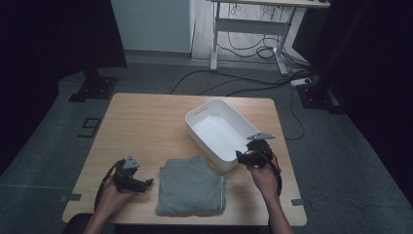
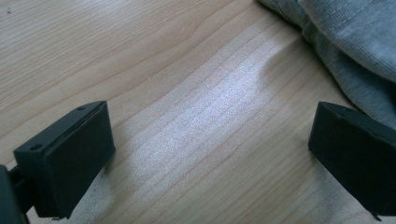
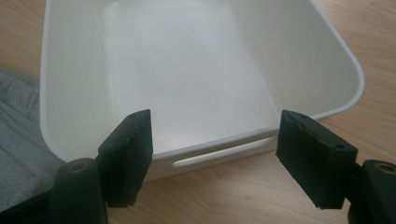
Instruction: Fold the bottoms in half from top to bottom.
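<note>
Here, at the near left of the wooden table [image 1: 141, 122], the left gripper [image 1: 146, 184] rests low over the wood in the person's left hand [image 1: 113, 192], its jaws spread wide with nothing between them, pointing right at the folded grey cloth [image 1: 192, 187]. The cloth lies at the near middle, just beside one jaw tip. Right of it and farther back sits the empty white bin [image 1: 218, 132], set at an angle. The right gripper [image 1: 242, 157] hovers at the bin's near right end, jaws wide apart, gripping nothing.
</note>
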Demonstrator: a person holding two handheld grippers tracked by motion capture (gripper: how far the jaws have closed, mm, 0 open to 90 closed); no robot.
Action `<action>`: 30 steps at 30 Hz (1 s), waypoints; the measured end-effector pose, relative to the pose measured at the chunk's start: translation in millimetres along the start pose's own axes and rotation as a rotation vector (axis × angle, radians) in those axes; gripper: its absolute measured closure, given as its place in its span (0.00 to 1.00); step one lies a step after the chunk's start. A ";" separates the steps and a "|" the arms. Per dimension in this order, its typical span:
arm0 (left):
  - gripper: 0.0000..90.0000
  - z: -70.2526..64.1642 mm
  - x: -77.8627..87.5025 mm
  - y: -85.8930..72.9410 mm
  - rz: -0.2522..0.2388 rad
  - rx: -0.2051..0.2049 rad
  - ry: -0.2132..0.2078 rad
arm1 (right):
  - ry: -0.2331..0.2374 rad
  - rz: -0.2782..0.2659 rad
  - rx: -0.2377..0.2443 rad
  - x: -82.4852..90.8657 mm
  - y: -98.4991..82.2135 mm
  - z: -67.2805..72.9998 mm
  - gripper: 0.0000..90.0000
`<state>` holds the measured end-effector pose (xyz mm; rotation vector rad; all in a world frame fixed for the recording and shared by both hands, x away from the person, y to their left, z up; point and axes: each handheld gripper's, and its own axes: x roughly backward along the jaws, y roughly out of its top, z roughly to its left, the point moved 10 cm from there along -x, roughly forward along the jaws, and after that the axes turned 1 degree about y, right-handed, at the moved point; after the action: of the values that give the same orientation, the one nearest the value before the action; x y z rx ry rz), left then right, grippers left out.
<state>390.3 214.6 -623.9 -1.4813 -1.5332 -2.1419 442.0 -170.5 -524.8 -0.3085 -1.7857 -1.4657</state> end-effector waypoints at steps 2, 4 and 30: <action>0.00 0.0 0.1 -0.1 0.001 -0.001 0.000 | 0.007 -0.002 -0.020 -1.0 -0.6 0.1 0.30; 0.00 0.0 0.1 -0.1 0.001 -0.001 0.000 | 0.010 0.000 -0.031 -1.8 -1.2 0.1 0.30; 0.00 -0.8 0.1 -0.2 0.000 -0.002 -0.001 | 0.007 0.038 -0.109 -18.5 -5.8 -2.9 0.52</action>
<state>389.6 214.1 -623.9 -1.4829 -1.5323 -2.1432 451.8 -169.6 -541.8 -0.3900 -1.6893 -1.5379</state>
